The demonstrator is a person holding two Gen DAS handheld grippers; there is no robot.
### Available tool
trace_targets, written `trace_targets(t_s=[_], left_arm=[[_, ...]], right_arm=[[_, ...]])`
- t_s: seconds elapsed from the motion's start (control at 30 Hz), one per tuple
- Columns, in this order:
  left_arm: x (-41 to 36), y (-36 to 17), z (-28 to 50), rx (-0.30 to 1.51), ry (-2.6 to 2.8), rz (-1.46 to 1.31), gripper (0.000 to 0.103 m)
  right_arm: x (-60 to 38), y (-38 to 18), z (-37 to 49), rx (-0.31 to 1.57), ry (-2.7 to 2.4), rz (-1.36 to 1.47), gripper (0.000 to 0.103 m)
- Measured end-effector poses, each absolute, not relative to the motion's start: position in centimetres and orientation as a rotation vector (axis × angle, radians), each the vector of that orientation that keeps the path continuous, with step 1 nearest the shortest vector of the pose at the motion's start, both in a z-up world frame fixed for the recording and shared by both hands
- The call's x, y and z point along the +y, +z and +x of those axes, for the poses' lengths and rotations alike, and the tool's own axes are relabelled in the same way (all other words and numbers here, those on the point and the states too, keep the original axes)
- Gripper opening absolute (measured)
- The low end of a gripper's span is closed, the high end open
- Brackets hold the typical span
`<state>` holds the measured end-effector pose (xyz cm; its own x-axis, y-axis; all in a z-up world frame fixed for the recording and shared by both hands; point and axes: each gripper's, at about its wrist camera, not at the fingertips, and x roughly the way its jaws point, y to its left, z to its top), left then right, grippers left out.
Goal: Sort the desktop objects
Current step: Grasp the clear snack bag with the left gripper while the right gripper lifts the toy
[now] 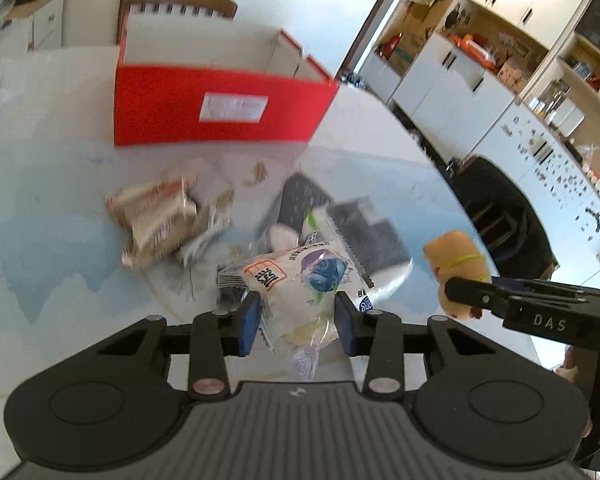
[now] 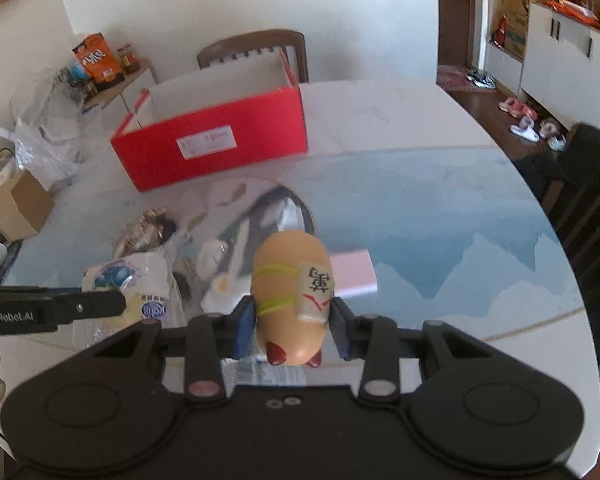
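Note:
My left gripper (image 1: 296,320) is shut on a white snack packet with a blueberry print (image 1: 300,276), held above the table; the packet also shows in the right wrist view (image 2: 140,292). My right gripper (image 2: 292,326) is shut on a tan toy figure with green bands and a tile (image 2: 290,288), also seen at the right of the left wrist view (image 1: 458,268). An open red box (image 1: 220,108) stands beyond, empty as far as I see; it also shows in the right wrist view (image 2: 216,140).
Brown snack wrappers (image 1: 156,216) and a dark item (image 1: 300,200) lie on the table before the box. A pink block (image 2: 354,274) lies to the right. A wooden chair (image 2: 256,50) stands behind the box. Bags and a carton (image 2: 16,204) crowd the left edge.

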<state>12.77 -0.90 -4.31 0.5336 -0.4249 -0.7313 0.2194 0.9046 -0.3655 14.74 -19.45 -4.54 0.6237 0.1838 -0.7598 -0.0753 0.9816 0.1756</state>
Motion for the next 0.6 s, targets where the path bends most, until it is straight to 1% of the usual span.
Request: trace_targets(t_s=[0.3, 0.6], left_arm=[[0.6, 0.8, 16.7, 0.824, -0.358, -0.221, 0.038], [2.5, 4.2, 22.2, 0.732, -0.303, -0.163, 0.038]], right_arm=[[-17.5, -0.6, 19.7, 0.813, 0.228, 0.081, 0.038], [-14.7, 2.5, 26.7, 0.752, 0.278, 0.044, 0.039]])
